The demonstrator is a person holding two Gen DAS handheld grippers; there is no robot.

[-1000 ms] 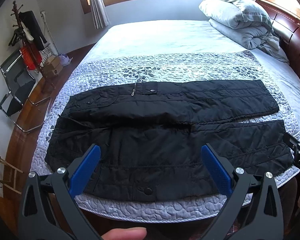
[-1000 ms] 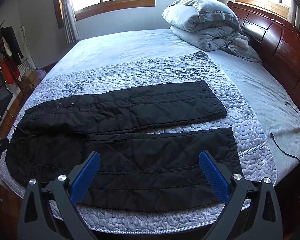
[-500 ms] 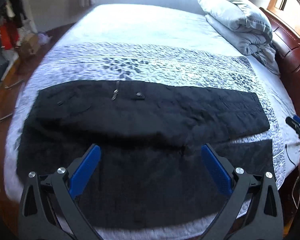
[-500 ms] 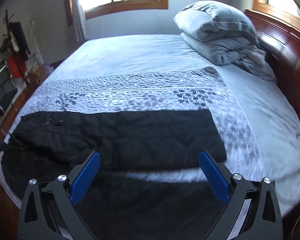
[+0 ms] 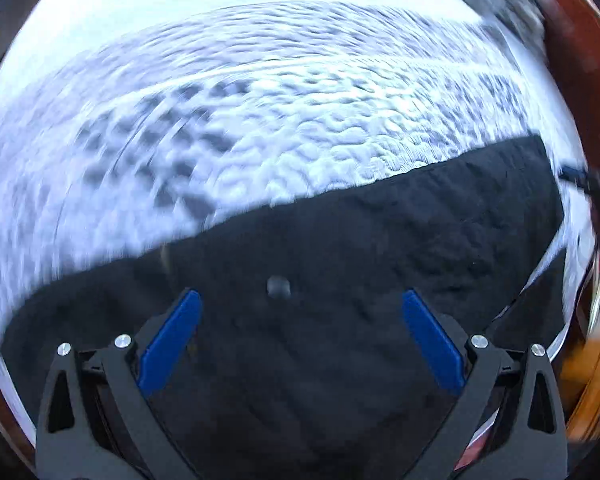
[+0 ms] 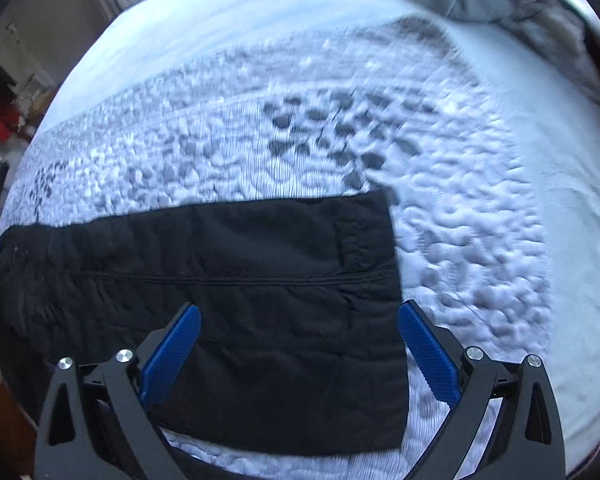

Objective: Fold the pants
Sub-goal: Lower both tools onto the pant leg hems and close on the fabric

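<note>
In the left wrist view my left gripper (image 5: 296,344) has its blue fingers (image 5: 168,344) wide apart and holding nothing, just above the black pants (image 5: 340,248), which lie flat on the quilted bedspread (image 5: 260,100); a round button (image 5: 279,287) shows between the fingers, and the picture is blurred. In the right wrist view my right gripper (image 6: 298,354) is also wide and empty, over the leg end of the pants (image 6: 260,280), with the hem edge near my right finger.
</note>
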